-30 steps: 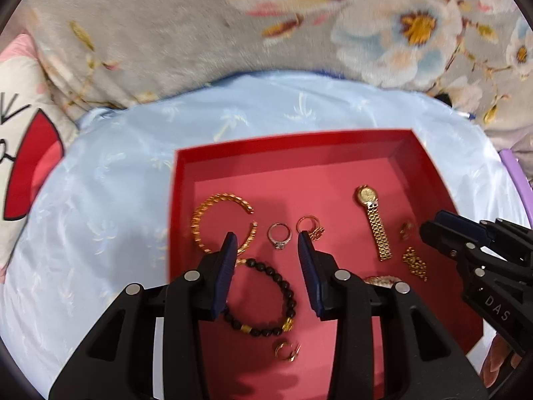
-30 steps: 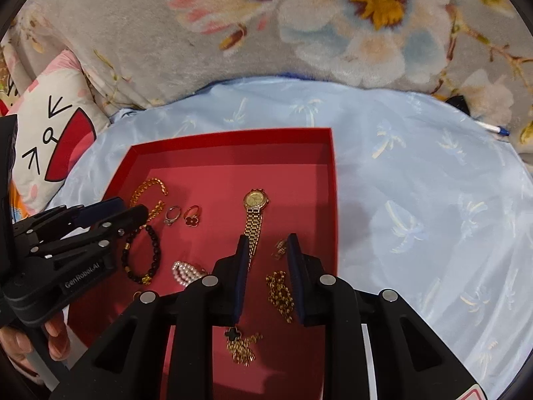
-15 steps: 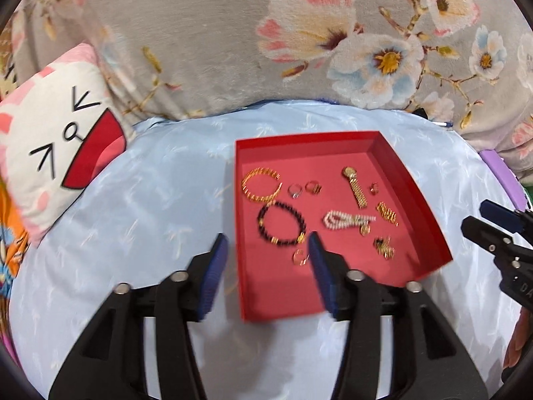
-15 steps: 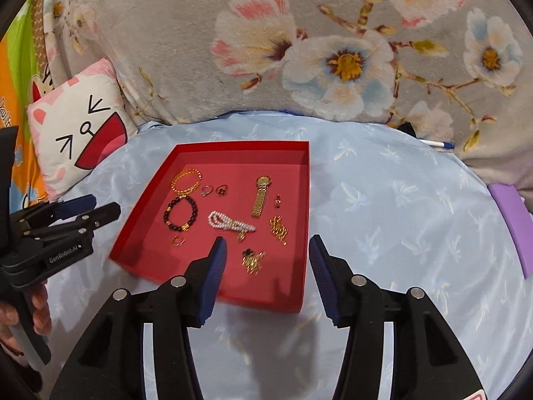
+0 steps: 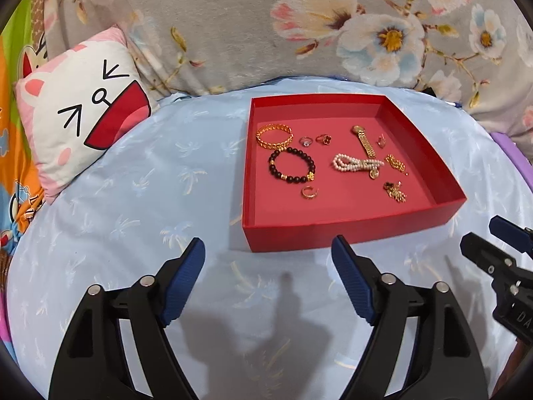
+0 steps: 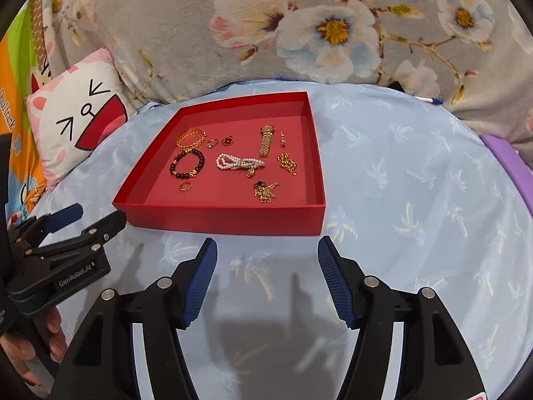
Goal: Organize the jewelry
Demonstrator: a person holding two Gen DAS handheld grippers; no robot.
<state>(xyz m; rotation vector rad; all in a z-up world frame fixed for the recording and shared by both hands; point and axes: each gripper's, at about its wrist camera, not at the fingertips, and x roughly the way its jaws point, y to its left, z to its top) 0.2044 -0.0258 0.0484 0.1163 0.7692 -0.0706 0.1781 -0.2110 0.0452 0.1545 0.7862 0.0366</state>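
Square red tray, beaded bracelet, pearl strand

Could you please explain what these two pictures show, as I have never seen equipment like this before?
No robot is here: a person holds a two-finger clamp in each hand, and each clamp carries a wide-angle camera looking forward along its fingers. One picture comes from the left gripper, the other from the right gripper; each also catches the other clamp at its edge. Both are open and hold nothing. Ahead, on a light blue cloth, sits a shallow red tray with jewelry laid out inside: a gold bangle, a dark bead bracelet, a pearl strand, a gold watch, and several rings and small gold pieces. A cat-face pillow lies at the left.
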